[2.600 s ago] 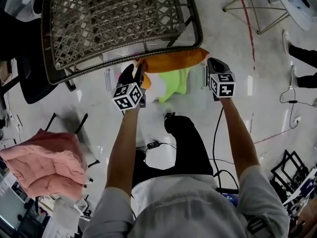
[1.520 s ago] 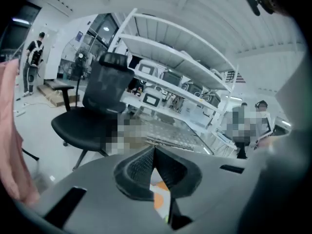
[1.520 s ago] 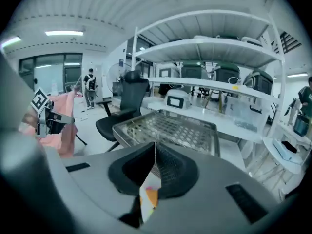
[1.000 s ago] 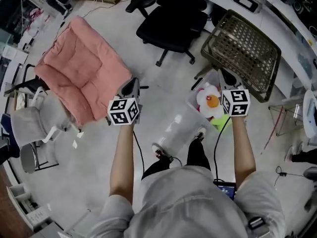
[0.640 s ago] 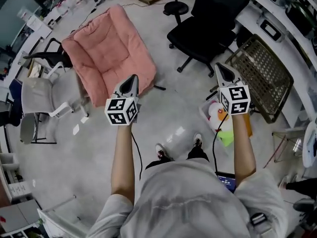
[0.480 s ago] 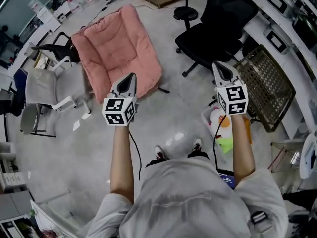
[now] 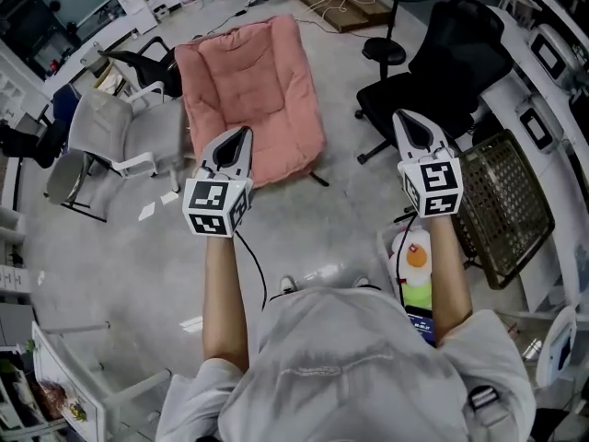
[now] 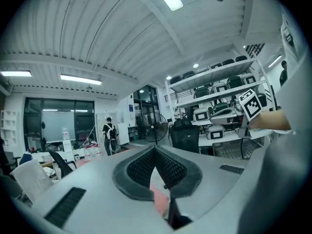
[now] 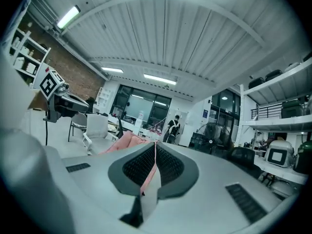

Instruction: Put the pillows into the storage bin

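Left gripper [image 7: 237, 142] and right gripper [image 7: 410, 127] are hovering mid-frame, jaws pressed together (nothing held), while the pink cushion [image 7: 247, 81] is lying upper centre

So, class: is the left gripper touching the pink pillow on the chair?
Apart. The right gripper view shows the left gripper held up in open air, with the pink pillow lying farther off across the floor.

Pillows [image 7: 416, 256] are sitting in the storage bin [image 7: 384, 250], left of the wicker chair [image 7: 511, 205]; the cushion [image 7: 248, 90] is lying ahead-left.
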`<action>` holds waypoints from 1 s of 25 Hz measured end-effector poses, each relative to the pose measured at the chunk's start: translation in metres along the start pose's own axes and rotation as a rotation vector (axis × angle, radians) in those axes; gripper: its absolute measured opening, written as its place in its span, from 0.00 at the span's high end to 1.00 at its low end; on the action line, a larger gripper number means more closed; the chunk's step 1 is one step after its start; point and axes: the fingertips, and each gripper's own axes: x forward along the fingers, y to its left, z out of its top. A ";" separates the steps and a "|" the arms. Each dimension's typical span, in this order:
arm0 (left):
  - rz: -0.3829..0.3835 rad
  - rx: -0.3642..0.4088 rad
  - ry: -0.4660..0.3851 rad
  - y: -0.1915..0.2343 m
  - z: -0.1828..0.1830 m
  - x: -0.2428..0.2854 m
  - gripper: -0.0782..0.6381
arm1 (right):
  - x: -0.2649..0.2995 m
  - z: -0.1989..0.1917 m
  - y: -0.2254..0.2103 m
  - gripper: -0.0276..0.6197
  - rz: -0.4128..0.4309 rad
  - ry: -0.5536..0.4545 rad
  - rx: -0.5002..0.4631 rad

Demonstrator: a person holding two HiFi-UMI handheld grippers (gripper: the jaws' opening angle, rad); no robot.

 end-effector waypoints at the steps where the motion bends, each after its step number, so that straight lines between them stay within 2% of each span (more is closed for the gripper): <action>1: 0.011 0.005 -0.005 0.001 0.004 -0.004 0.87 | 0.002 0.004 0.003 0.91 0.012 -0.009 -0.007; 7: 0.051 0.034 -0.007 0.007 0.014 -0.016 0.87 | 0.015 0.016 0.022 0.92 0.072 -0.038 -0.015; 15: 0.041 0.044 -0.004 0.003 0.018 -0.014 0.87 | 0.023 0.014 0.039 0.92 0.128 -0.039 -0.028; 25: 0.021 0.037 0.001 -0.005 0.014 -0.005 0.87 | 0.024 0.008 0.032 0.92 0.135 -0.031 -0.027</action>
